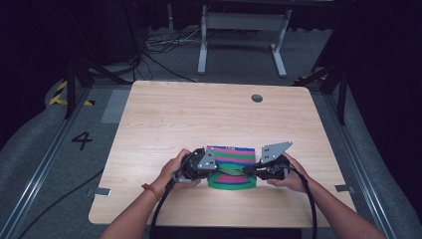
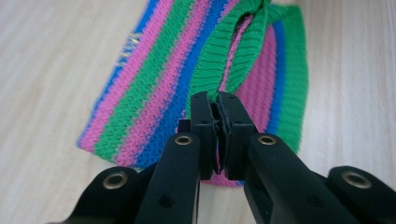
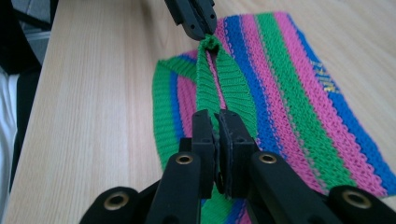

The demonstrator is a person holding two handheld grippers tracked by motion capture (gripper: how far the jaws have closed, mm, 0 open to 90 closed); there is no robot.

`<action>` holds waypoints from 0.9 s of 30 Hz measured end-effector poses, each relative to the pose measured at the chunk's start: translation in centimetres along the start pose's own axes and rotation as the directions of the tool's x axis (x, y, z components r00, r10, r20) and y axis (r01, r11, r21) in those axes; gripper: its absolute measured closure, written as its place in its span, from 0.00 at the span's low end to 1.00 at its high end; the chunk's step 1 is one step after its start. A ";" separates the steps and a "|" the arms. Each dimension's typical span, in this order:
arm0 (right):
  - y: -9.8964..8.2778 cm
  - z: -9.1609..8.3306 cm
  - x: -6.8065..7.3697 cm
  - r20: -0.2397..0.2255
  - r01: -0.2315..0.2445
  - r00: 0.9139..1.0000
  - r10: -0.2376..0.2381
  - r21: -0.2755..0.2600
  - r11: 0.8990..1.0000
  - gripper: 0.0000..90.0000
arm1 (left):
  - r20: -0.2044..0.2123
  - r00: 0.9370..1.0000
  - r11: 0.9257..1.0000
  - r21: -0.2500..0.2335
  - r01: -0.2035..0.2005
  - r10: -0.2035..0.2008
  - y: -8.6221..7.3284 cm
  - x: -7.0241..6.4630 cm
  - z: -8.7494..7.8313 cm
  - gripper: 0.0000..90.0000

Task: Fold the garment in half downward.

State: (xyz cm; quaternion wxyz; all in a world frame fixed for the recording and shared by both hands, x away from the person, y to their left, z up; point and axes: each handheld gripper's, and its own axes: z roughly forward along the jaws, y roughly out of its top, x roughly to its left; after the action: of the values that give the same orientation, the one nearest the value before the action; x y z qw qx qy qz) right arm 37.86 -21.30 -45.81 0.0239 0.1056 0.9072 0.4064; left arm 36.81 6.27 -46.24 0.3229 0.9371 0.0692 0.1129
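A striped knitted cloth (image 1: pixel 231 167) (green, pink and blue bands) lay on the wooden worktop (image 1: pixel 199 117), near its front edge and between the person's two hands. The left tool (image 1: pixel 214 169) was clenched on the cloth's green ribbed hem (image 2: pixel 219 51), the jaws pressed together on the fabric. The right tool (image 1: pixel 247 172) was likewise clamped on the same green hem (image 3: pixel 205 88), so the band ran raised and stretched between the two tools above the flat part of the cloth. A round hole (image 1: pixel 257 98) sat near the worktop's far edge.
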 end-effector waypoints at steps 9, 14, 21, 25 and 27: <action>-1.5 0.6 0.6 0.006 -0.009 1.000 0.009 0.036 0.999 0.92 | 0.037 0.999 0.999 0.033 0.022 -0.023 -1.1 -1.7 1.1 0.91; -2.1 1.4 0.6 0.041 -0.049 0.998 0.048 0.022 0.999 0.74 | 0.056 0.997 0.998 0.011 0.055 -0.056 -1.3 -2.2 1.4 0.79; -1.8 2.3 0.5 0.081 -0.044 0.996 0.040 0.048 0.998 0.69 | 0.019 0.998 0.999 0.010 0.052 -0.052 -1.3 -2.8 1.5 0.72; -1.6 2.7 0.6 0.099 -0.013 0.995 0.006 0.066 0.998 0.81 | -0.011 0.998 0.998 0.002 0.058 -0.058 -1.4 -2.1 1.7 0.79; -1.6 2.5 0.4 0.114 -0.017 0.993 0.011 0.056 0.998 0.93 | -0.027 0.997 0.997 -0.006 0.078 -0.078 -1.5 -1.6 1.9 0.82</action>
State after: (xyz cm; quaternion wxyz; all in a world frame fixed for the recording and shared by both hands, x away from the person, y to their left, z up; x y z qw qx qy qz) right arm 37.49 -20.38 -48.63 0.0694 0.1356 0.9148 0.3741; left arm 35.65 6.02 -48.92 0.3285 0.9313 0.1098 0.1129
